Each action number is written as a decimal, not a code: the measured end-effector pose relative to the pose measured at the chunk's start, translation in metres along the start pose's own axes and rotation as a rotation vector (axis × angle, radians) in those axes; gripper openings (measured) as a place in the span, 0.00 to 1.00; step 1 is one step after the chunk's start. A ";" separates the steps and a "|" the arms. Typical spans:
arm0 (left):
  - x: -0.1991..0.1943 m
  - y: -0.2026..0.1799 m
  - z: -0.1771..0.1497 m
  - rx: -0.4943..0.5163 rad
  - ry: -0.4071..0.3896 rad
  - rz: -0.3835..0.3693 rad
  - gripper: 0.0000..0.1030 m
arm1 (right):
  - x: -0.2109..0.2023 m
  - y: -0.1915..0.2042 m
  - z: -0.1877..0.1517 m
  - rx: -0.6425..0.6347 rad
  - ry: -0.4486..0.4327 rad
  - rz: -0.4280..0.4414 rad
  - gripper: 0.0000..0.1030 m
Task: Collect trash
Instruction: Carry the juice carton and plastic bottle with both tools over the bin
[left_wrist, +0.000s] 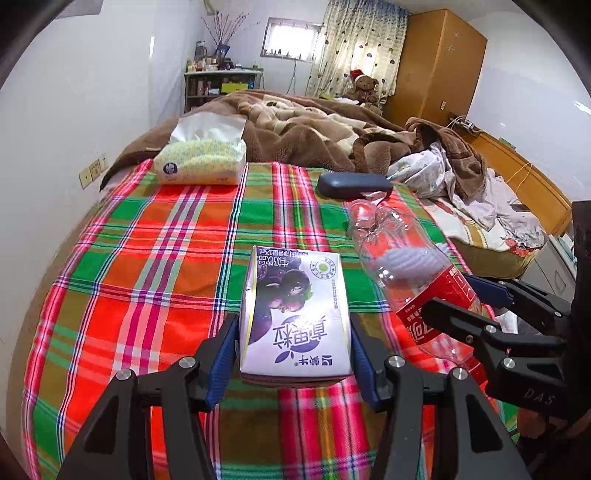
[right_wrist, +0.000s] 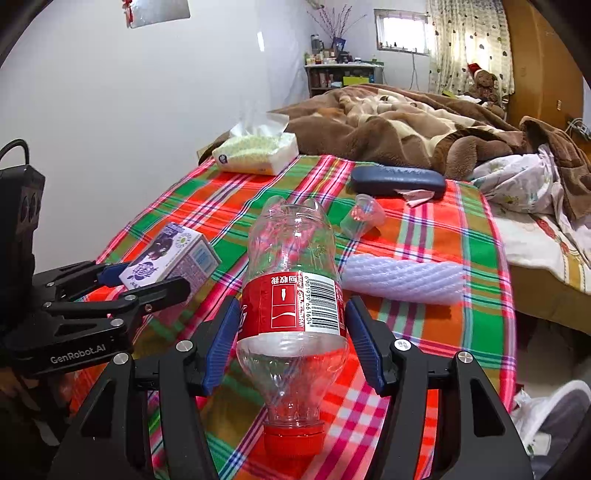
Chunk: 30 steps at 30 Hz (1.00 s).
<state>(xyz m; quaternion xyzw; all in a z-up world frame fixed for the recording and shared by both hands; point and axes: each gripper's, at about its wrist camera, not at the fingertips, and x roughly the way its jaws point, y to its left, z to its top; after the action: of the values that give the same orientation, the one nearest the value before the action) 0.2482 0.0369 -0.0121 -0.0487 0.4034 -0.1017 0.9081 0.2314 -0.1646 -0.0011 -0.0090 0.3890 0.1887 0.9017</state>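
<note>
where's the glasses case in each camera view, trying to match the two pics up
Left wrist view: the dark blue glasses case lies upper centre-right on the plaid sheet, just beyond the far end of the clear bottle.
Right wrist view: the glasses case lies upper right of centre, beyond the bottle and the small plastic cup.
Shared landmark: the tissue pack sits left of the case at the plaid sheet's far edge in both.
</note>
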 end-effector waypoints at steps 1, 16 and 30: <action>-0.004 -0.003 -0.001 0.003 -0.006 -0.006 0.55 | -0.004 -0.002 -0.001 0.007 -0.006 0.001 0.59; -0.051 -0.056 -0.015 0.053 -0.072 -0.064 0.55 | -0.062 -0.030 -0.030 0.106 -0.083 0.017 0.59; -0.070 -0.129 -0.036 0.169 -0.078 -0.128 0.55 | -0.107 -0.066 -0.063 0.195 -0.140 -0.073 0.59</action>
<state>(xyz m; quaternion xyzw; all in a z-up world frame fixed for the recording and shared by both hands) 0.1570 -0.0734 0.0370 -0.0017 0.3541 -0.1912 0.9155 0.1430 -0.2717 0.0221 0.0780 0.3410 0.1170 0.9295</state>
